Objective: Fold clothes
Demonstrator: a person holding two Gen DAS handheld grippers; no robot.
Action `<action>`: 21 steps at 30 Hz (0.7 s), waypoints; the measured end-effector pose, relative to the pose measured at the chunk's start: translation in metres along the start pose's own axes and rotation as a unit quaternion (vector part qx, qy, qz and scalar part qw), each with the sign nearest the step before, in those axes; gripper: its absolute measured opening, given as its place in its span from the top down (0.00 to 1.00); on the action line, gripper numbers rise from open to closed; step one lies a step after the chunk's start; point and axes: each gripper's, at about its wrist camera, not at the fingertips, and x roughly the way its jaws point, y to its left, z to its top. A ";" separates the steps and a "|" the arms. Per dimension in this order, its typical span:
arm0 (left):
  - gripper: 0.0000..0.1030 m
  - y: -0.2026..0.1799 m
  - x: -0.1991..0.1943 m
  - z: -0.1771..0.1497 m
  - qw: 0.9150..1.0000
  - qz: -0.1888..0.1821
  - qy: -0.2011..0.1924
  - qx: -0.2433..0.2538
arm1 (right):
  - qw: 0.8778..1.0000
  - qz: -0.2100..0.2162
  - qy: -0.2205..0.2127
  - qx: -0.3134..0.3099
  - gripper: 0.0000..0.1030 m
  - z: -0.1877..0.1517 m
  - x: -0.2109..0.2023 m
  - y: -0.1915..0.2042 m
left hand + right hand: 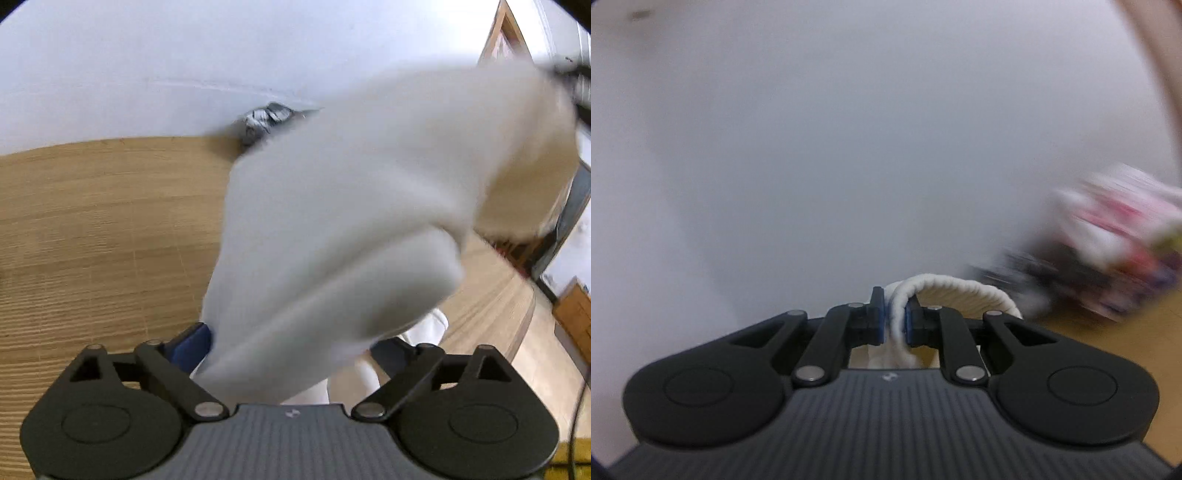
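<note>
A white garment [351,206] hangs blurred above the wooden table [92,221] and stretches from my left gripper [291,350] up to the upper right. The left gripper's blue pads stand wide apart with the cloth draped between them; whether they grip it is hidden. In the right wrist view my right gripper [894,325] is shut on a ribbed white hem [945,291] of the garment, pinched between the blue pads. The other gripper shows dimly at the top right of the left wrist view [576,85].
A small grey patterned object [266,118] lies at the table's far edge by the white wall. Blurred colourful clutter [1108,251] sits on the wood at the right. The table's right edge [524,314] drops to the floor.
</note>
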 end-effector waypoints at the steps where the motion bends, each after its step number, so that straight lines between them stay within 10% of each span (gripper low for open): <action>1: 0.06 0.003 0.002 0.001 1.000 0.005 0.008 -0.008 | 0.999 -0.041 0.006 0.022 0.86 -0.006 -0.002 -0.032; 6: 0.05 0.029 0.031 -0.001 0.996 0.056 0.063 -0.040 | 0.973 -0.195 0.098 0.074 0.85 -0.064 0.015 -0.171; 11: 0.07 0.002 0.076 -0.022 0.992 0.066 0.101 -0.024 | 0.962 -0.199 0.170 0.078 0.77 -0.116 0.032 -0.220; 17: 0.70 -0.012 0.098 -0.022 0.993 0.073 0.056 -0.077 | 0.956 -0.195 0.208 0.074 0.50 -0.140 0.043 -0.252; 21: 0.78 -0.002 0.068 0.000 0.986 0.109 -0.023 -0.125 | 0.965 -0.148 0.212 0.053 0.80 -0.156 0.046 -0.217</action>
